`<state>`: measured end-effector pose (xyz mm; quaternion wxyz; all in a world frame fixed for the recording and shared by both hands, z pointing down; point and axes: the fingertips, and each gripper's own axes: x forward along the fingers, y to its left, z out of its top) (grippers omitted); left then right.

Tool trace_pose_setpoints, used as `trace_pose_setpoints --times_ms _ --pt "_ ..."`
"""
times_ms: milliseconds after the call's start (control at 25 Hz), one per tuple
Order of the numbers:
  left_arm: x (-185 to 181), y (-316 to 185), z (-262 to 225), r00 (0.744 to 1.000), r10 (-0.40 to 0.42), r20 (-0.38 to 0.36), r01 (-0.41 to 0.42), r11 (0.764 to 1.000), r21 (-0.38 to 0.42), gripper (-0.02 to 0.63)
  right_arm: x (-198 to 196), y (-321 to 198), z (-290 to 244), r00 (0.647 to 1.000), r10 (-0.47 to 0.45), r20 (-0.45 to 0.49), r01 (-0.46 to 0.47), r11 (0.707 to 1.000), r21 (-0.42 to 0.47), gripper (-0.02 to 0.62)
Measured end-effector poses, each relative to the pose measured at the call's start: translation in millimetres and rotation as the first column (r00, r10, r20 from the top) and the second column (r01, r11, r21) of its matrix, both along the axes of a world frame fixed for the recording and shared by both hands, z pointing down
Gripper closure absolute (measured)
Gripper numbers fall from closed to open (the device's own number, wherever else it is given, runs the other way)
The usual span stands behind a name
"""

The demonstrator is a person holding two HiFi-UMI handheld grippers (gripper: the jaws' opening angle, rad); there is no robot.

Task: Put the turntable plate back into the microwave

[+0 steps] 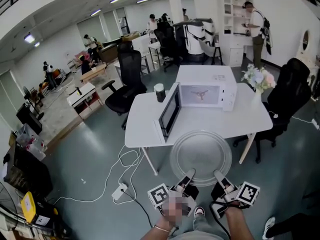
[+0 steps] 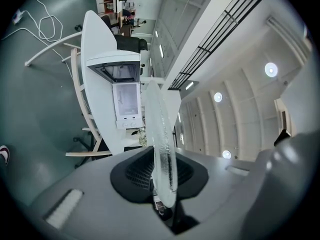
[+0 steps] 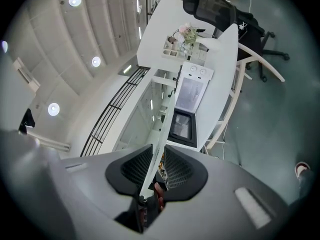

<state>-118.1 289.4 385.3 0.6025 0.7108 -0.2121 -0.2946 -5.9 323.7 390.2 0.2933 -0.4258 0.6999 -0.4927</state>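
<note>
A round clear glass turntable plate (image 1: 201, 154) hangs level in the air before the white table's near edge. My left gripper (image 1: 188, 175) is shut on the plate's near left rim and my right gripper (image 1: 218, 175) on its near right rim. In both gripper views the plate shows edge-on between the black pads: the plate (image 2: 161, 149) in the left gripper view, the plate (image 3: 156, 154) in the right gripper view. The white microwave (image 1: 205, 95) stands on the table with its door (image 1: 169, 113) swung open to the left; its bare cavity (image 1: 200, 94) shows a small hub.
A dark cup (image 1: 159, 92) stands left of the microwave on the white table (image 1: 145, 119), and a vase of flowers (image 1: 258, 79) at its right end. Black office chairs stand behind left (image 1: 125, 79) and right (image 1: 292, 91). A power strip with cables (image 1: 120, 190) lies on the floor.
</note>
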Motion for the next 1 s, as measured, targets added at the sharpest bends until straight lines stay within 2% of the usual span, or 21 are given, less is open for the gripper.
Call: trace_pose_setpoints --times_ms 680,1000 --pt "61 -128 -1 0.999 -0.036 0.007 0.036 0.999 -0.004 0.565 64 -132 1 0.999 -0.039 -0.012 0.039 0.999 -0.017 0.515" --pt "80 -165 6 0.998 -0.054 0.031 0.055 0.998 -0.008 0.564 83 -171 8 0.998 -0.062 0.001 0.062 0.998 -0.031 0.514"
